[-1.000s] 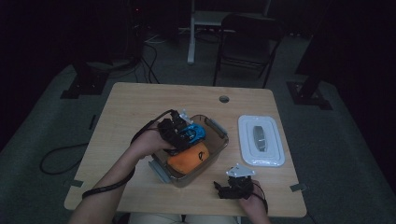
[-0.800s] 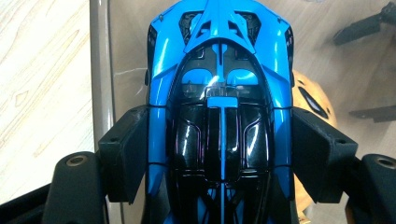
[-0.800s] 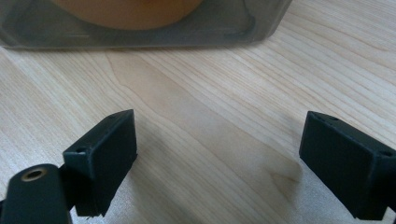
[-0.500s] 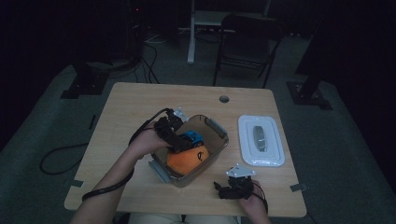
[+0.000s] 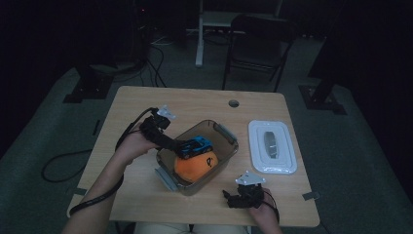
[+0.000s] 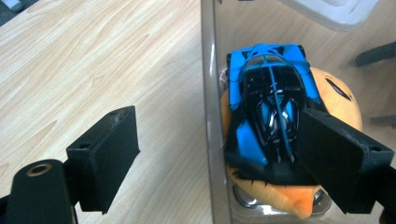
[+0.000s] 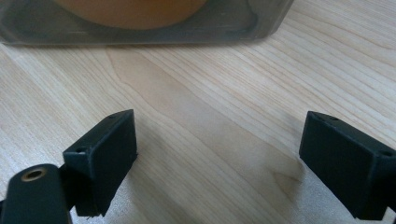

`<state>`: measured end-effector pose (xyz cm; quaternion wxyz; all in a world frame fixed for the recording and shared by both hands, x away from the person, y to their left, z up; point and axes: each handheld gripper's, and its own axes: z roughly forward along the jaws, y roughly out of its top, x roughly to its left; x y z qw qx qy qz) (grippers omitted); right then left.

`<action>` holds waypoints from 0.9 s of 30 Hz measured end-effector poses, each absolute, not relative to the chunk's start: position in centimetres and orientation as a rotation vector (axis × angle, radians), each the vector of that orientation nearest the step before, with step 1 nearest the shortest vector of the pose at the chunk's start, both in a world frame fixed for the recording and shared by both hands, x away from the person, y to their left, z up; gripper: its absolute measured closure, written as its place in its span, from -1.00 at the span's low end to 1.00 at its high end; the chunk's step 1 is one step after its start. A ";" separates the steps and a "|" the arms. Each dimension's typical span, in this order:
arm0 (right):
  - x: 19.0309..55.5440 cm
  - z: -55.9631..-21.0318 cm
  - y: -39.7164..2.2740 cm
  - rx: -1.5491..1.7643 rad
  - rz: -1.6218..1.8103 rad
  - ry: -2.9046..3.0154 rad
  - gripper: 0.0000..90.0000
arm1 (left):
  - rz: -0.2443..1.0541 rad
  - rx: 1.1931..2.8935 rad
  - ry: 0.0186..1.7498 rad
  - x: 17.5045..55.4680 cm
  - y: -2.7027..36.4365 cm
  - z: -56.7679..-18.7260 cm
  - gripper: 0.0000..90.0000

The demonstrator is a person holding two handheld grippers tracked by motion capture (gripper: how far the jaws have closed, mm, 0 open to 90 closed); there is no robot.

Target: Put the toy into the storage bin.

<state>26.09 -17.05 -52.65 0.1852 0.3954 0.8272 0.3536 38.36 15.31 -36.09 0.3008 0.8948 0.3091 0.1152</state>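
Both tongs gape empty; left tongs (image 6: pixel 217 149) straddle the box wall (image 6: pixel 212 116), half hiding the blue car (image 6: pixel 268 100).

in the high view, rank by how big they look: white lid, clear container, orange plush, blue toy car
1. clear container
2. white lid, looking close to the container
3. orange plush
4. blue toy car

A white lid (image 5: pixel 272 146) lies on the wooden table (image 5: pixel 195 100), with a dark folding chair (image 5: pixel 255 44) beyond.
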 end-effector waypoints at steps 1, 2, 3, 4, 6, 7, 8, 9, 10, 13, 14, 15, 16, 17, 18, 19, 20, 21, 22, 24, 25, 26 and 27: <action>26.1 -52.7 -17.1 1.114 0.995 2.331 -0.76 | 0.309 2.368 0.827 38.4 15.6 -36.1 -0.67; 26.1 -52.7 -17.1 1.115 0.993 2.332 -0.76 | 0.311 2.364 0.833 38.4 15.8 -36.1 -0.67; 26.1 -52.7 -17.0 1.115 0.993 2.332 -0.76 | 0.314 2.362 0.836 38.4 16.1 -36.1 -0.67; 26.1 -52.7 -17.0 1.114 0.993 2.332 -0.76 | 0.327 2.353 0.846 38.4 16.4 -36.1 -0.67; 26.1 -52.7 -17.0 1.116 0.993 2.331 -0.76 | 0.329 2.336 0.865 38.6 17.1 -36.1 -0.67; 26.1 -52.7 -17.1 1.115 0.995 2.332 -0.76 | 0.334 2.323 0.876 38.7 17.5 -36.2 -0.67; 26.1 -52.7 -17.1 1.115 0.994 2.331 -0.76 | 0.332 2.312 0.886 38.7 17.9 -36.3 -0.67; 26.1 -52.7 -17.1 1.115 0.993 2.330 -0.76 | 0.330 2.302 0.899 38.9 18.2 -36.5 -0.67; 26.1 -52.7 -17.1 1.116 0.995 2.331 -0.76 | 0.334 2.287 0.913 39.0 18.6 -36.7 -0.67; 26.1 -52.6 -17.1 1.121 1.002 2.330 -0.76 | 0.348 2.278 0.936 39.5 19.6 -37.6 -0.67; 26.1 -52.6 -17.2 1.121 1.003 2.330 -0.76 | 0.353 2.265 0.944 39.6 20.1 -38.1 -0.67; 26.2 -52.5 -17.2 1.121 1.011 2.329 -0.76 | 0.352 2.263 0.961 39.8 20.4 -38.4 -0.67; 26.2 -52.5 -17.3 1.125 1.017 2.328 -0.76 | 0.353 2.258 0.980 40.0 20.8 -38.9 -0.67; 26.2 -52.4 -17.4 1.129 1.026 2.327 -0.76 | 0.345 2.262 1.000 40.3 21.2 -39.6 -0.67; 26.2 -52.4 -17.5 1.134 1.038 2.326 -0.76 | 0.354 2.264 1.010 40.4 21.5 -40.0 -0.67; 26.2 -52.3 -17.6 1.134 1.043 2.327 -0.76 | 0.369 2.255 1.023 40.5 21.8 -40.6 -0.67; 26.3 -52.2 -17.6 1.140 1.052 2.332 -0.76 | 0.360 2.255 1.037 40.8 22.2 -41.1 -0.67; 26.3 -52.2 -17.8 1.142 1.062 2.332 -0.76 | 0.350 2.236 1.047 41.0 22.6 -41.8 -0.67; 26.4 -52.1 -17.9 1.143 1.061 2.330 -0.76 | 0.340 2.227 1.051 41.0 22.7 -42.3 -0.67; 26.5 -52.0 -18.2 1.153 1.070 2.321 -0.76 | 0.374 2.234 1.049 41.2 22.9 -43.4 -0.67; 26.6 -51.9 -18.4 1.162 1.086 2.318 -0.76 | 0.377 2.241 1.055 41.3 22.9 -44.0 -0.67; 26.7 -51.8 -18.7 1.168 1.098 2.316 -0.75 | 0.396 2.241 1.060 41.3 22.9 -44.7 -0.67; 26.7 -51.7 -18.9 1.170 1.100 2.308 -0.72 | 0.396 2.241 1.069 41.4 22.9 -45.1 -0.67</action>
